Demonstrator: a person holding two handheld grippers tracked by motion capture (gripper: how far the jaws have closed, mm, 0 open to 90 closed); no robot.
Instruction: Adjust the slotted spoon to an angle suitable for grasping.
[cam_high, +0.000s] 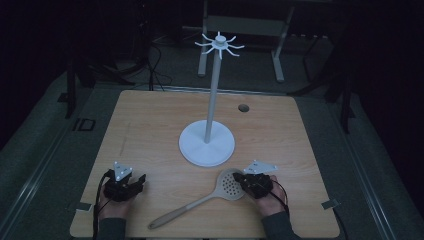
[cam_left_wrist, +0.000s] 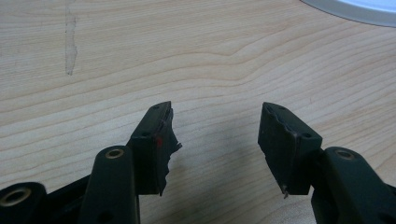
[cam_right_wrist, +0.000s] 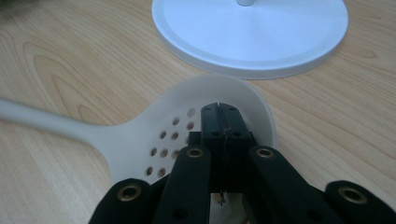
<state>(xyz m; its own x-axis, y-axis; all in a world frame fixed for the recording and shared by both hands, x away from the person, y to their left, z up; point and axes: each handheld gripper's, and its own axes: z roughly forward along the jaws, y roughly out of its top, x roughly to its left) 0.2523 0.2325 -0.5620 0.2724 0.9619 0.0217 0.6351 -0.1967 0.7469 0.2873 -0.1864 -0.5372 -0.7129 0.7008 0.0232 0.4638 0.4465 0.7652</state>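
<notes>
Dim light falls on a pale wooden bench (cam_high: 150, 125) in a dark room, where a white slotted spoon (cam_high: 227, 185) lies flat near the front edge, its perforated bowl toward the person's right and its long handle running down and left toward the bench's front. At the bowl's right rim sits the right tool (cam_high: 239, 179), held in the person's right hand; in the right gripper view the right tool (cam_right_wrist: 223, 114) has its two black jaws pressed together with no gap, poised over the inside of the spoon (cam_right_wrist: 163, 135) bowl, beside the holes. Whether the closed tips touch the bowl or pinch its rim cannot be told. Just beyond the bowl stands a white rack (cam_high: 212, 100), its round base (cam_right_wrist: 252, 32) close to the spoon's far rim but apart from it, its thin pole rising to a crown of short hooks (cam_high: 219, 44). Well apart at the front left, the left tool (cam_high: 142, 179) rests low in the person's left hand, pointing toward the middle of the bench. In the left gripper view the left tool (cam_left_wrist: 215, 140) has its jaws spread wide over bare wood, nothing between them, with the edge of the rack's base at the upper right corner. A small round hole (cam_high: 243, 107) marks the far side of the bench.
</notes>
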